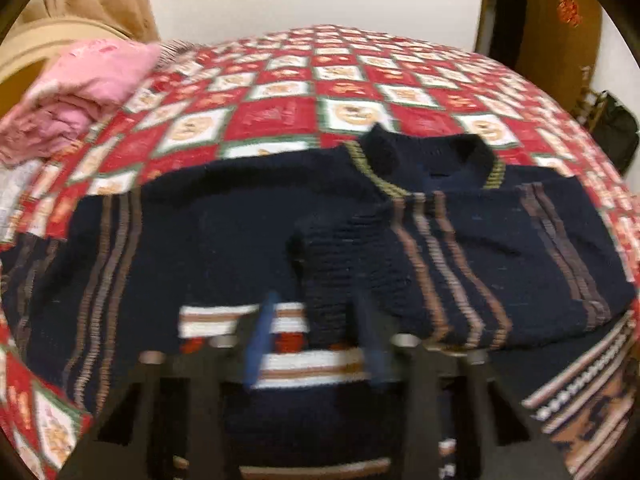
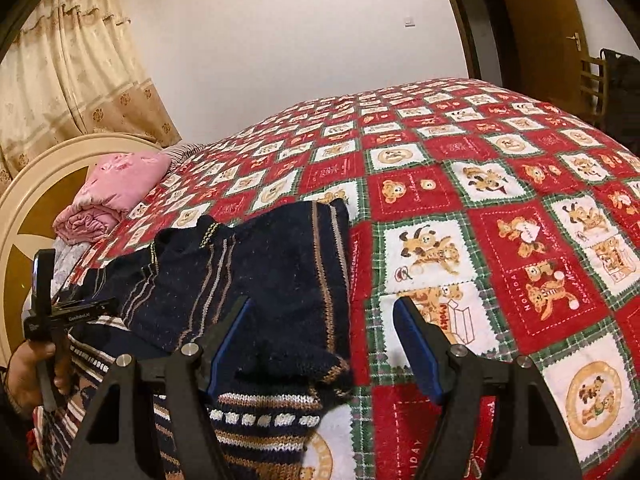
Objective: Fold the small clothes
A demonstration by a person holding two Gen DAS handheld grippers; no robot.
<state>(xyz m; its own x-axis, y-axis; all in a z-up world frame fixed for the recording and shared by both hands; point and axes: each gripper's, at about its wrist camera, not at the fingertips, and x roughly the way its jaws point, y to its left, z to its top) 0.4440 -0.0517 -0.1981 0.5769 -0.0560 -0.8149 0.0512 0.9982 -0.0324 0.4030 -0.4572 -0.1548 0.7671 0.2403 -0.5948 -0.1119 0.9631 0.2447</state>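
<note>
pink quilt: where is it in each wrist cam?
Left wrist: pink quilt folded at the upper left, at the head end of the bed, beyond the navy sweater.
Right wrist: pink quilt at middle left, against the cream headboard.
Shared landmark: the red bear-print bedspread it lies on.

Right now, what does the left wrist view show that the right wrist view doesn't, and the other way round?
Only the left wrist view shows the navy striped sweater spread wide with its collar facing the camera, one sleeve folded across the front, and the left gripper blurred above it.

Only the right wrist view shows the right gripper open, the beige curtain, the person's hand holding the other gripper, and the quilt's bear squares sharp.

Both show the red patchwork quilt, the pink bedding pile and the wooden door.
</note>
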